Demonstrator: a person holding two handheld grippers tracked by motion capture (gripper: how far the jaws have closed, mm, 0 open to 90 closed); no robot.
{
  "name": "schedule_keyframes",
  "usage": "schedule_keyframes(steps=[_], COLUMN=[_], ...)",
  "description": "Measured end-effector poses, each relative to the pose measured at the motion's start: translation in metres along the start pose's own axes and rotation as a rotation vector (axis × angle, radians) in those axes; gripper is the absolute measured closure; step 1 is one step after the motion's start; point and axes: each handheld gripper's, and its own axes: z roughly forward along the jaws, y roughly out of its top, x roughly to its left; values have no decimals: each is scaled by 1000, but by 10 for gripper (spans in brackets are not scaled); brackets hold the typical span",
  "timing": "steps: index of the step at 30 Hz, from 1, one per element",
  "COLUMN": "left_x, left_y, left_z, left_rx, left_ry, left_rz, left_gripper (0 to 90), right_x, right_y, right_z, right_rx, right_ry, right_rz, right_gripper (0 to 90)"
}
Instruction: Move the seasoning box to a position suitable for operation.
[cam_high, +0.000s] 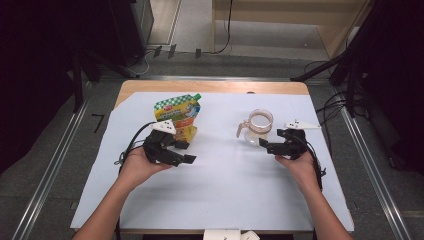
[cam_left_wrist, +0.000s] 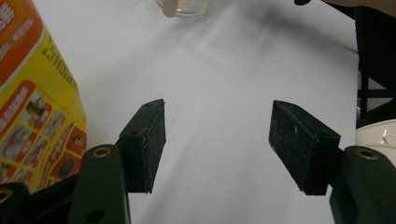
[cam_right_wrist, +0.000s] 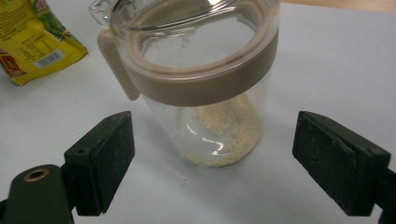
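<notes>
- a clear plastic jar with a beige lid band and beige handle (cam_high: 258, 127) is standing upright on the white sheet covering the wooden table (cam_high: 220, 180), toward the right half of it; in the right gripper view a thin layer of pale yellow granules (cam_right_wrist: 223, 135) is lying at its bottom.
- the right gripper (cam_high: 266, 145) is sitting in the person's right hand (cam_high: 300, 167) just beside the jar, its black jaws pointing at the jar's lower part.
- in the right gripper view the right gripper's jaws are standing wide apart, released, with the jar just ahead of them and neither pad touching it.
- a yellow and green printed stand-up pouch with a green corner cap (cam_high: 179, 116) is standing on the left half of the sheet, well apart from the jar.
- the left gripper (cam_high: 185, 152) is resting in the person's left hand (cam_high: 139, 165), just in front of the pouch and pointing across the sheet toward the right.
- in the left gripper view its jaws are gaping, released, with bare white sheet between the pads (cam_left_wrist: 148, 144); the pouch is sitting off to the side of one jaw, and whether it is brushing that jaw i cannot tell.
- both forearms are coming in from the near edge of the table.
</notes>
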Motion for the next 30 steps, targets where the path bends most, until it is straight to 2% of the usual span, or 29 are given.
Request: schedule_keyframes(steps=[2, 4, 8, 9, 11, 13, 20, 21, 25, 30], left_x=[-2, -2, -1, 0, 2, 2, 2, 3, 3, 2], left_y=[6, 12, 22, 23, 26, 26, 24, 25, 24, 24], left_z=[3, 7, 13, 14, 17, 20, 24, 25, 26, 24], left_rx=[-20, -20, -27, -38, -25, -20, -27, -23, -16, -34], left_ry=[-23, -33, -45, -48, -55, -59, -82, -73, -75, -68], left_rz=[0, 1, 3, -2, -14, -11, 10, 18, 16, 19], left_gripper=[375, 375, 375, 376, 374, 374, 374, 374, 373, 372], right_x=[-1, 1, 5, 6, 9, 10, 14, 15, 15, 16], right_y=[1, 5, 12, 12, 13, 14, 13, 12, 11, 13], right_z=[3, 7, 16, 19, 23, 27, 44, 49, 51, 49], right_rx=[-3, 7, -15, -13, -39, -62, -82, -98, -119, -111], right_ry=[-3, -23, -15, -32, -59, -52, -52, -67, -83, -95], right_rz=[0, -18, -44, -49, -61, -56, -49, -51, -59, -92], right_gripper=[137, 136, 105, 69, 41, 42, 58, 61, 97, 115])
